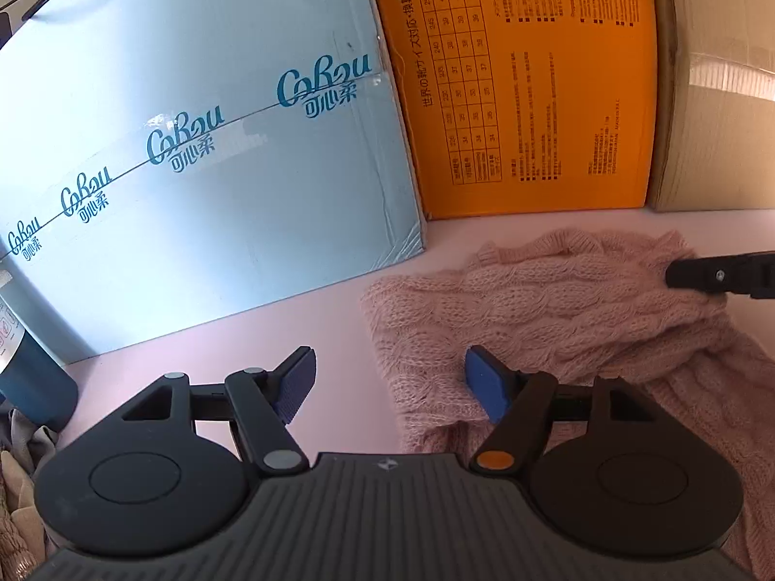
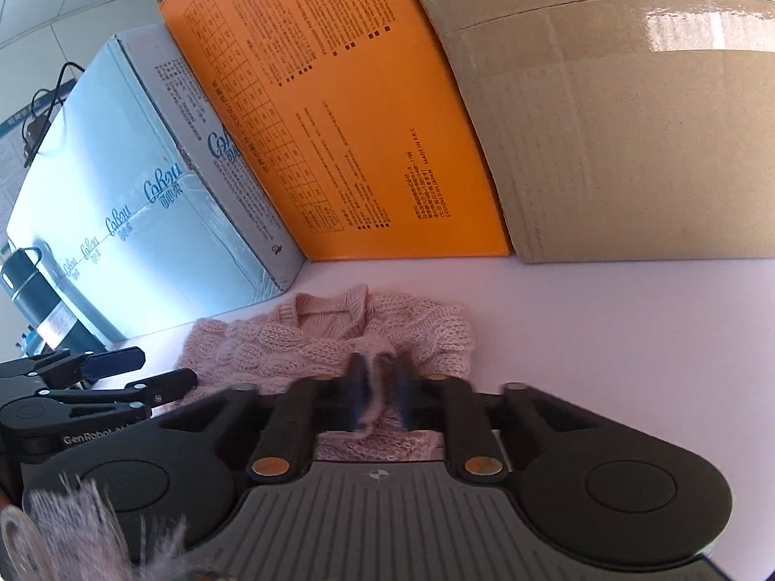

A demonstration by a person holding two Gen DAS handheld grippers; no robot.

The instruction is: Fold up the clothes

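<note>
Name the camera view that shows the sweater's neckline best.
Right wrist view: the pink sweater's ribbed V-neckline faces the camera, unobstructed beyond the right gripper. Left wrist view shows only cable-knit body; no neckline is identifiable there.

Both wrist views, low, perhaps tabletop-close, share sweater (image 1: 557,300).

Along the back, a pale blue carton (image 1: 203,145) printed with a repeated teal logo leans beside an orange box (image 1: 528,82) covered in small print and a size chart. Next comes a taped brown cardboard box (image 2: 629,121). A dark teal flask (image 2: 43,300) stands at the far left on the pale pink table (image 2: 605,334).
</note>
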